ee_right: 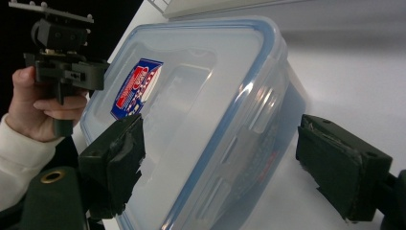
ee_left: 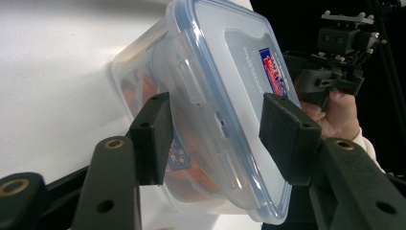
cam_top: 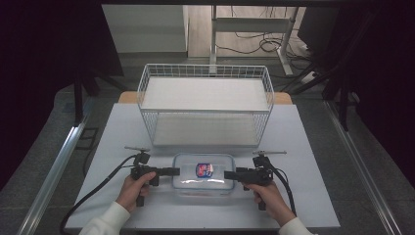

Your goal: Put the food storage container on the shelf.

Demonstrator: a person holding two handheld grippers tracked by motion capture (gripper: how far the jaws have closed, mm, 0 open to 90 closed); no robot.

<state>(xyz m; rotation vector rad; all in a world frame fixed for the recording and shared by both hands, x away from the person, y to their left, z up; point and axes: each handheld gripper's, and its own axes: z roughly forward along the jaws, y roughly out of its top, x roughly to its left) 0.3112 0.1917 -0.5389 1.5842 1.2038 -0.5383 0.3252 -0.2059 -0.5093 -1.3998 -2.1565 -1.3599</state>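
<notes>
The left gripper (cam_top: 177, 171) has its jaws straddling the short end of the clear lidded box (cam_top: 204, 172), one pad under the wall, one over the lid; in the left gripper view the pads (ee_left: 152, 134) look to bear on the box, so I read it as clamped there. The right gripper (cam_top: 228, 175) stands spread around the opposite end, and in the right gripper view its far pad (ee_right: 342, 170) is plainly apart from the wall.

The box sits on the white table (cam_top: 313, 161) near the front edge, its red-and-blue label (cam_top: 204, 170) up. The left gripper comes at it from nine o'clock, the right from three o'clock. At twelve o'clock, just behind, stands the white wire basket (cam_top: 205, 105).

The step looks like taking a two-sided hold. Next, I judge, the right jaws must close squarely on the rim before any lift, kept level.
</notes>
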